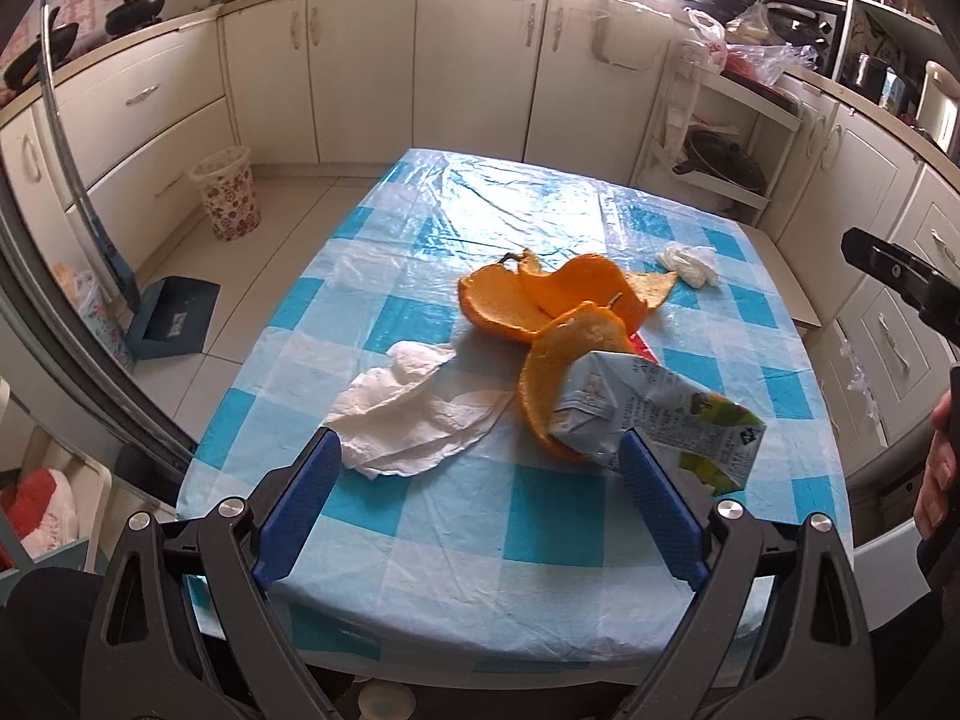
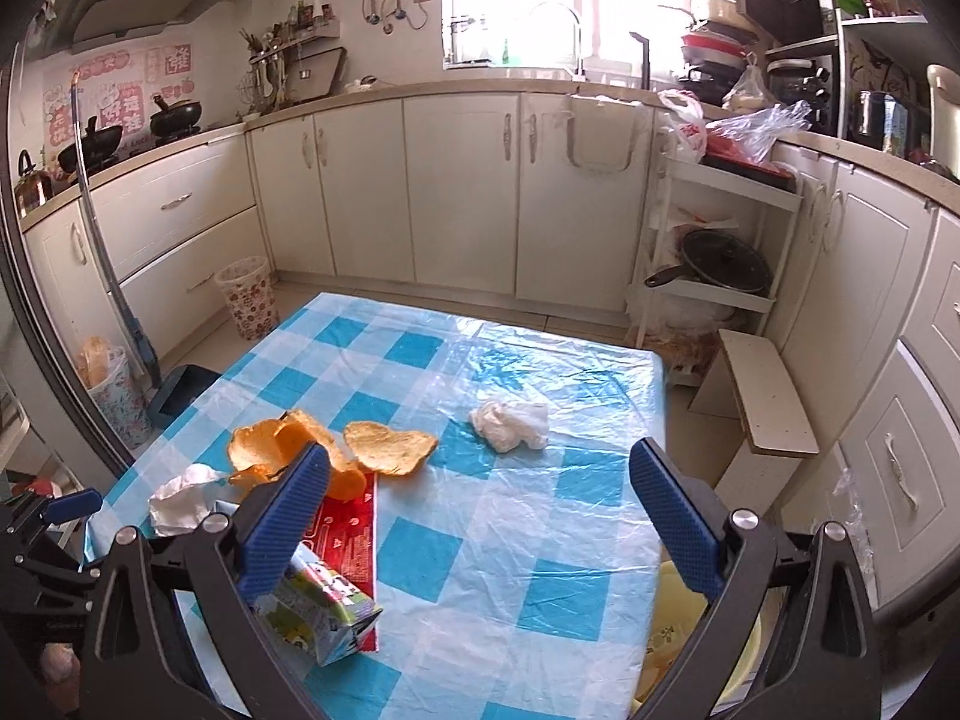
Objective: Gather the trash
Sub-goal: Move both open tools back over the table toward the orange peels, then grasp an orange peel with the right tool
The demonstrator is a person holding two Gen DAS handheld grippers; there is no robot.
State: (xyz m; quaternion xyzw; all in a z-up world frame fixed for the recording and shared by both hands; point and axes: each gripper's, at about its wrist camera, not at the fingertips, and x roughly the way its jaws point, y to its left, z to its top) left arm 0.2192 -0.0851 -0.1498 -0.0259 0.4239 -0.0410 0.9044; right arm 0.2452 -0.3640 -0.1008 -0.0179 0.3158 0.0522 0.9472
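Note:
Trash lies on a table with a blue-and-white checked cloth [image 1: 480, 540]. Orange peels [image 1: 540, 300] sit in the middle, with a crushed drink carton [image 1: 660, 420] in front of them and a white tissue [image 1: 414, 414] to the left. A crumpled white wad [image 1: 690, 264] lies farther right. My left gripper [image 1: 480, 450] is open above the near table edge, empty, with the tissue and carton between its fingers' lines. My right gripper [image 2: 480, 462] is open and empty above the table; the wad [image 2: 510, 423] lies ahead, the peels [image 2: 384, 447] and carton [image 2: 318, 606] by its left finger.
A floral wastebasket [image 1: 228, 192] stands on the floor at the far left by the cabinets. A blue dustpan [image 1: 174, 318] lies left of the table. A white shelf rack [image 2: 714, 258] and a stool [image 2: 768, 396] stand to the right. A red flat wrapper [image 2: 348, 528] lies on the cloth.

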